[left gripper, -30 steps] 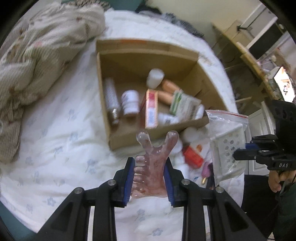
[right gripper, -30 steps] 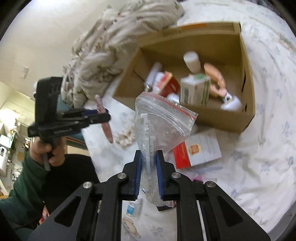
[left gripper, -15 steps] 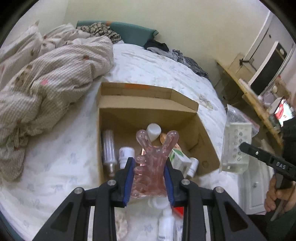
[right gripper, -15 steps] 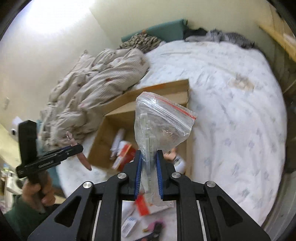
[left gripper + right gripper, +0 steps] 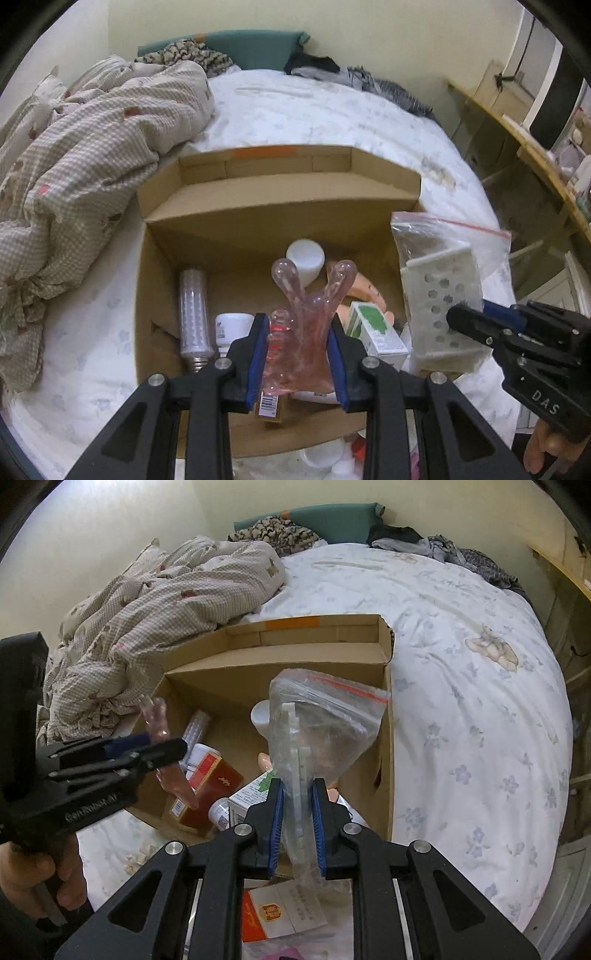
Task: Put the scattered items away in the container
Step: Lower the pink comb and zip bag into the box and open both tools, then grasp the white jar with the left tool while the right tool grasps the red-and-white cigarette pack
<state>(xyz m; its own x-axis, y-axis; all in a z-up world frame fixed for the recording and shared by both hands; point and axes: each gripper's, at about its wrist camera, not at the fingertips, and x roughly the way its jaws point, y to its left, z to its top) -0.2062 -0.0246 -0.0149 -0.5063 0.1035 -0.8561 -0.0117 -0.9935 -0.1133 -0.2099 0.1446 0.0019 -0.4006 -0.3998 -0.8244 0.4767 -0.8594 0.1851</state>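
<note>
Left hand-held gripper (image 5: 297, 354) clamped the pink massager (image 5: 303, 325), now over the box (image 5: 258, 199) interior; a second ago it hung short of the near wall. Right hand-held gripper (image 5: 298, 827) pinched the bag (image 5: 325, 723), likewise carried over the box. Both looked ready to drop. More items lay on the bed (image 5: 461, 664) at the box's near edge.

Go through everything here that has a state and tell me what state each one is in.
Left gripper: shut on the pink translucent massage tool, above the box.
Right gripper: shut on the clear zip bag, sealed.
Brown cardboard box: open, partly filled.
Checked quilt: crumpled.
</note>
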